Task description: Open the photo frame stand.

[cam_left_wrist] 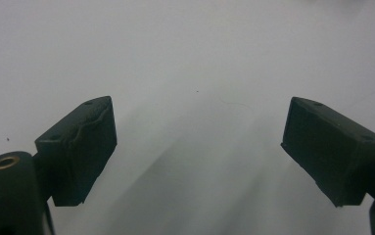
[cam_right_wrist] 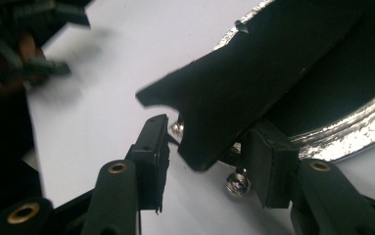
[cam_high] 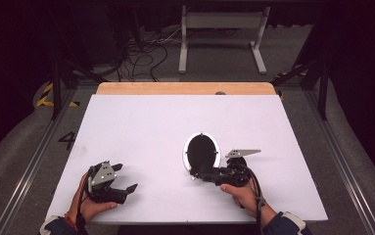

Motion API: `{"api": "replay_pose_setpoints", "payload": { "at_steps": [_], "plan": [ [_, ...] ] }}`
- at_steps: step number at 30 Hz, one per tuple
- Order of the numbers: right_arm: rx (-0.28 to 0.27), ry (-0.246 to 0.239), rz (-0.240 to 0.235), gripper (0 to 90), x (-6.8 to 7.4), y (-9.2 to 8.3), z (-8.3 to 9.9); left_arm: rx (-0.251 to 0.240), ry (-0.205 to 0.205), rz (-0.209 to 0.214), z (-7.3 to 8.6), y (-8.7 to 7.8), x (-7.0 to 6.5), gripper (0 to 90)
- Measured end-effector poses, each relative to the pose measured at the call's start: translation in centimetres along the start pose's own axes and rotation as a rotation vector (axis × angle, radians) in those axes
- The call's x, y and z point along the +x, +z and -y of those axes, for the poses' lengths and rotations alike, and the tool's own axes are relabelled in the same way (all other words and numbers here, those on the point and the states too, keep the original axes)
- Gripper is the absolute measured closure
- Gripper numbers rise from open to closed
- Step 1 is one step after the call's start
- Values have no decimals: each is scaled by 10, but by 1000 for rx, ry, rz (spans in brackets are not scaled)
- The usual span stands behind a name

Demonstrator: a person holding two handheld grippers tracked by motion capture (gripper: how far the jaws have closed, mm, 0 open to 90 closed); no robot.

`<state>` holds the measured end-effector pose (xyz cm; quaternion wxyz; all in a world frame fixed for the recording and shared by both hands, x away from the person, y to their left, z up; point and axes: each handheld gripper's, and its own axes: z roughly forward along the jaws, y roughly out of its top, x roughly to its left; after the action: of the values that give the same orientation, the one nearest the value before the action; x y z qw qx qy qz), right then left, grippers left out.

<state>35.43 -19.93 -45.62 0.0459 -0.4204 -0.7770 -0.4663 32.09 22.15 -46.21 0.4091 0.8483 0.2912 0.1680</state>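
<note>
A small pan (cam_high: 201,151) with a black inside and a shiny rim (cam_right_wrist: 351,132) lies right of centre on the white table (cam_high: 141,122). Its black handle (cam_right_wrist: 244,78) points toward the near edge. My right gripper (cam_high: 197,175) reaches in from the right, level with the table, and its jaws stand on either side of the handle's end. In the right gripper view (cam_right_wrist: 207,142) a gap shows between the left pad (cam_right_wrist: 151,152) and the handle, so the jaws are open. My left gripper (cam_high: 126,177) rests at the near left, wide open (cam_left_wrist: 197,147) over bare table.
A wooden strip (cam_high: 185,88) runs along the table's far edge. Beyond it on the floor are a white metal frame (cam_high: 222,22) and loose cables (cam_high: 141,54). Metal rails (cam_high: 43,147) flank both sides of the table.
</note>
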Motion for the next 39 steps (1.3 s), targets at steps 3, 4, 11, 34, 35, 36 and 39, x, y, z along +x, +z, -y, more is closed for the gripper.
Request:
{"api": "replay_pose_setpoints", "payload": {
  "at_steps": [3,4,11,34,35,36,39],
  "plan": [
    [-27,78,-33,524,-7,3,-3,-13,-10,-3,-1,-2,0,133],
    [-33,92,-40,518,-9,3,-3,-13,-8,-5,-1,-2,0,134],
    [-50,218,-100,513,-19,5,-6,-9,-5,9,-4,2,-2,133],
    [-38,194,-150,660,-33,6,-13,54,-31,213,-100,126,0,157],
    [-39,174,-147,663,-32,6,-13,47,-35,219,-101,128,0,157],
    [-38,151,-146,666,-31,5,-13,42,-38,232,-102,130,1,157],
    [-38,110,-141,670,-29,4,-13,31,-67,258,-104,134,3,159]
  ]
}}
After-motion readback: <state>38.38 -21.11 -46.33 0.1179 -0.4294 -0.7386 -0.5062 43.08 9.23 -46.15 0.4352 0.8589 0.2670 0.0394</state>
